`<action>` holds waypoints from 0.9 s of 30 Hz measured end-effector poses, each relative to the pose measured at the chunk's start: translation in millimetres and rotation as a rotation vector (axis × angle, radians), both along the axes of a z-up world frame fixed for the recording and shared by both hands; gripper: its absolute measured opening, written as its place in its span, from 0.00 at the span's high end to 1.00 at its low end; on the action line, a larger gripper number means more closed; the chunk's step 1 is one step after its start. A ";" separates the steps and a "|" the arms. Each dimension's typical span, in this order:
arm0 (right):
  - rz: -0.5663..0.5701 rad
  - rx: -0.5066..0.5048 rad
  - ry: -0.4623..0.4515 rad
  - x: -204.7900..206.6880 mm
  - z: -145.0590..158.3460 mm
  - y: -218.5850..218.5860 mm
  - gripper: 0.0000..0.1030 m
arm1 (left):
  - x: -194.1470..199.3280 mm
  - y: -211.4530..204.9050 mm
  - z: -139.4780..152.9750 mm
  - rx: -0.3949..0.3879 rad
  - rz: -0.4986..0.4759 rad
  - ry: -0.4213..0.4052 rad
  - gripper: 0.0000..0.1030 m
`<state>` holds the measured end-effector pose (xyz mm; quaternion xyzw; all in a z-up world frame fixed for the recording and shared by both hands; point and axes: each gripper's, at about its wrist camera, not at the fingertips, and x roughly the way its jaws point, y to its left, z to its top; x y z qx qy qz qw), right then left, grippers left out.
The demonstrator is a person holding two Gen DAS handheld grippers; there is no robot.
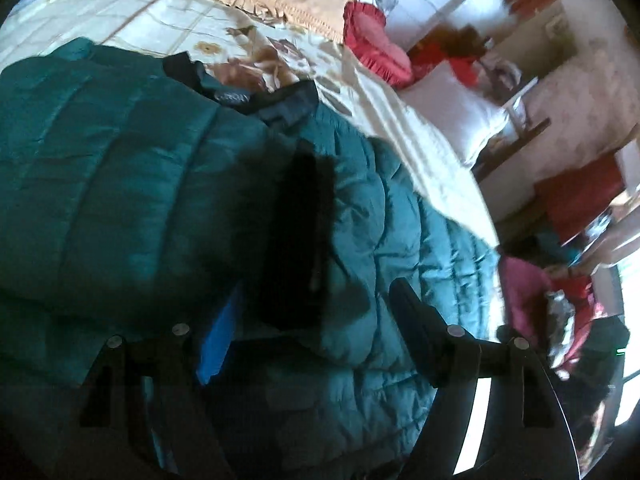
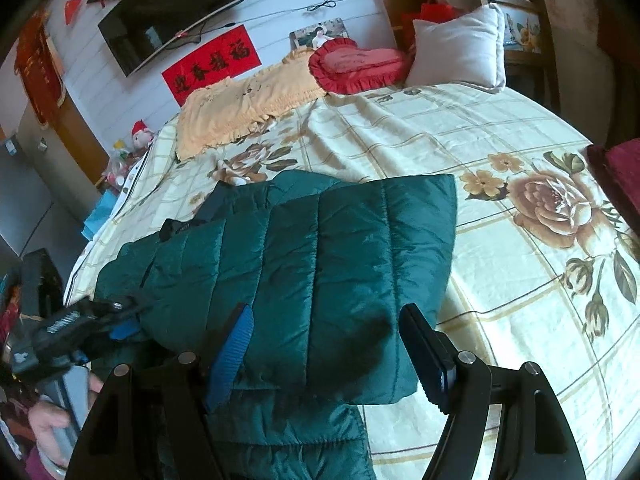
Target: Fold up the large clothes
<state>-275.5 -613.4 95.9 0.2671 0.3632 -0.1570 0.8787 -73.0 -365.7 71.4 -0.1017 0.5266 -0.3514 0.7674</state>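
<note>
A teal quilted puffer jacket [image 2: 304, 272], partly folded, lies center-left on the floral bedsheet [image 2: 500, 140], long axis running toward the frame's upper left. Both grippers hover wide open: the right gripper [image 2: 326, 354] over its near edge, the left gripper [image 1: 308, 344] lower left.

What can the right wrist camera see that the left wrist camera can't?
Only the right wrist view shows the TV on the wall, the red banner below it, the big rose printed on the sheet, and the left tool at the jacket's edge. Only the left wrist view shows the pile of pink and red clothes beside the bed. Both show the green puffy jacket, the red heart pillow, the yellow pillow and the white pillow.
</note>
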 end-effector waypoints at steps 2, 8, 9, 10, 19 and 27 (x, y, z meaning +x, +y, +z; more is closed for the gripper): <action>-0.005 0.004 -0.004 -3.2 0.4 -2.5 0.29 | -3.6 -11.4 -2.7 0.016 -0.010 -0.014 0.28; -0.022 0.018 -0.009 -11.0 0.1 -6.3 0.29 | -2.8 -21.5 -6.5 -0.010 -0.035 0.000 0.79; -0.025 0.018 -0.010 -11.8 0.4 -7.0 0.29 | -3.6 -18.7 -3.9 -0.019 -0.024 -0.008 0.81; -0.030 0.017 -0.012 -13.0 1.2 -7.9 0.29 | -4.4 -14.3 2.3 -0.021 -0.018 -0.037 0.82; -0.033 0.001 -0.045 -5.6 12.0 -3.3 0.29 | 21.9 89.0 57.2 -0.028 0.192 -0.230 0.83; 0.025 0.008 -0.025 43.5 4.3 18.7 0.29 | 53.7 183.3 37.8 0.011 0.359 -0.172 0.83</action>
